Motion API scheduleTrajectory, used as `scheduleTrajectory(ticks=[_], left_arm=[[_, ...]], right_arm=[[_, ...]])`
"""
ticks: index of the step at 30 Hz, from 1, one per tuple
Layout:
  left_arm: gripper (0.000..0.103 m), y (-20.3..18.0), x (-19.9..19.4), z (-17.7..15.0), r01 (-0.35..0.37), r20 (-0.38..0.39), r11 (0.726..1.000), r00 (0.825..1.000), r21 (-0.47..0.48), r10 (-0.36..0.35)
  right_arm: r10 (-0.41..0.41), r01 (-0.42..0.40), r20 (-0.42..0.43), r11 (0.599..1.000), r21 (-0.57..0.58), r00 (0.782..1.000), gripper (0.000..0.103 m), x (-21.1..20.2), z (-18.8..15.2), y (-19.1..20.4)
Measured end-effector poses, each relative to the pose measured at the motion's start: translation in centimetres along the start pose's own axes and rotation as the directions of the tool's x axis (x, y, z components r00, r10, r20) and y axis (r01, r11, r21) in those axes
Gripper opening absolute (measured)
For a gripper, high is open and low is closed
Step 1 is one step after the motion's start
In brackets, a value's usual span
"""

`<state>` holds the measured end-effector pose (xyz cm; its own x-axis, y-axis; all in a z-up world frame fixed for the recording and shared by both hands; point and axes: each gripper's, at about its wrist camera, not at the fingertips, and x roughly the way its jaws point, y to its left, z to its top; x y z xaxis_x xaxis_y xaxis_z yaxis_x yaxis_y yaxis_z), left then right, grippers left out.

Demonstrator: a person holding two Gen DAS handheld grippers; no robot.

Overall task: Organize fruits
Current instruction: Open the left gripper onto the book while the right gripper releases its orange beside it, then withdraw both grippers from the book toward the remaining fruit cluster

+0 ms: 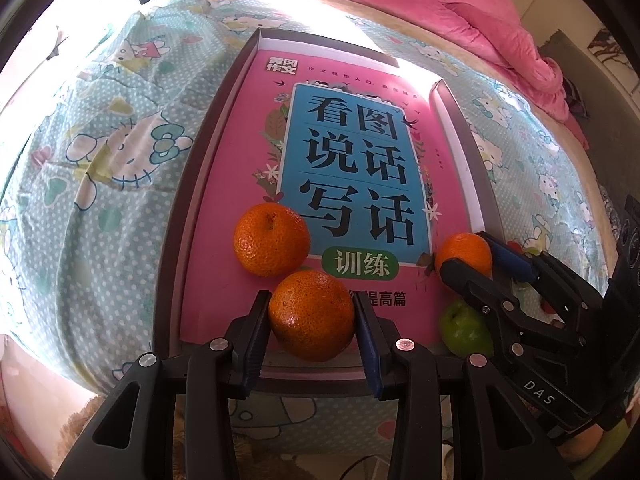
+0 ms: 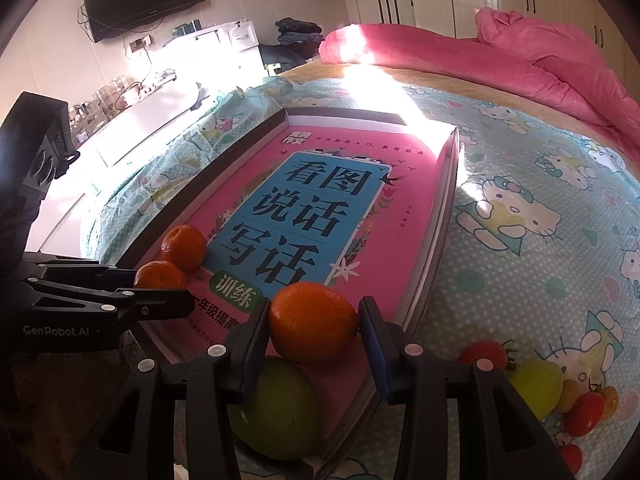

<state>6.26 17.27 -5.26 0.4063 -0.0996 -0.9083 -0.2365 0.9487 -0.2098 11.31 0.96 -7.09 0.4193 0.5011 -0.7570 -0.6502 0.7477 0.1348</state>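
Observation:
A pink book [image 1: 248, 152] lies inside a shallow dark-rimmed box [image 1: 208, 148] on the bed. My left gripper [image 1: 311, 296] is shut on an orange [image 1: 312, 320] at the book's near edge, and its pads touch both sides. A second orange [image 1: 272, 240] sits loose just beyond it. My right gripper [image 2: 315, 304] is shut on a third orange [image 2: 312, 322] resting on the book's right corner. The left wrist view has this gripper [image 1: 468, 252] at the right. A green apple [image 2: 280, 404] lies in the box corner under the right gripper's fingers.
Small red tomatoes [image 2: 484, 354] and a yellow-green fruit [image 2: 536, 388] lie on the cartoon-print sheet [image 2: 520, 280] right of the box. A pink blanket [image 2: 560, 64] is heaped at the far side. The bed's edge and a white cabinet [image 2: 132, 120] are to the left.

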Motion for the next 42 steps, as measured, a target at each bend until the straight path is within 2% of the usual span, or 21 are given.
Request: scheduleTrajectory(ticks=[10,14,25,28,31,36,37,42], left_arm=[[0.042,-0.2,0.1,0.1,-0.006,-0.003,1.000,1.000,0.004,0.006],[0.049,-0.3,-0.2,0.2,-0.001,0.017,1.000,1.000,0.005,0.000],[0.056,-0.3,-1.1,0.0,0.010,0.059,1.000,0.998,0.005,-0.010],[0.066,-0.5,-1.4,0.0,0.011,0.075,1.000,0.997,0.012,-0.012],[0.067,-0.6,-1.8,0.0,0.018,0.091,1.000,0.996,0.013,-0.019],[0.072,-0.1,-2.3,0.1,0.038,0.112,0.999,0.993,-0.005,-0.037],[0.076,0.0,-2.4,0.2,0.044,0.116,0.999,0.992,-0.010,-0.042],[0.077,0.6,-2.8,0.1,0.080,0.152,0.995,0.986,-0.059,-0.070]], right_arm=[[0.023,-0.024,0.021,0.999,0.041,1.000,0.055,-1.0,0.2,-0.8],[0.032,-0.033,0.026,0.998,0.059,0.999,0.055,-1.3,0.2,-1.1],[0.025,-0.027,0.047,0.999,0.047,0.999,0.062,-2.3,0.0,-0.9],[0.023,-0.026,0.055,0.999,0.043,0.998,0.063,-2.6,-0.1,-0.9],[0.020,-0.023,0.059,0.999,0.040,0.998,0.064,-2.8,-0.1,-0.9],[0.017,-0.019,0.071,0.999,0.028,0.997,0.064,-3.0,-0.1,-0.6],[0.017,-0.019,0.072,1.000,0.024,0.997,0.064,-3.0,0.0,-0.6],[0.017,-0.019,0.087,1.000,0.021,0.996,0.067,-3.4,0.0,-0.5]])
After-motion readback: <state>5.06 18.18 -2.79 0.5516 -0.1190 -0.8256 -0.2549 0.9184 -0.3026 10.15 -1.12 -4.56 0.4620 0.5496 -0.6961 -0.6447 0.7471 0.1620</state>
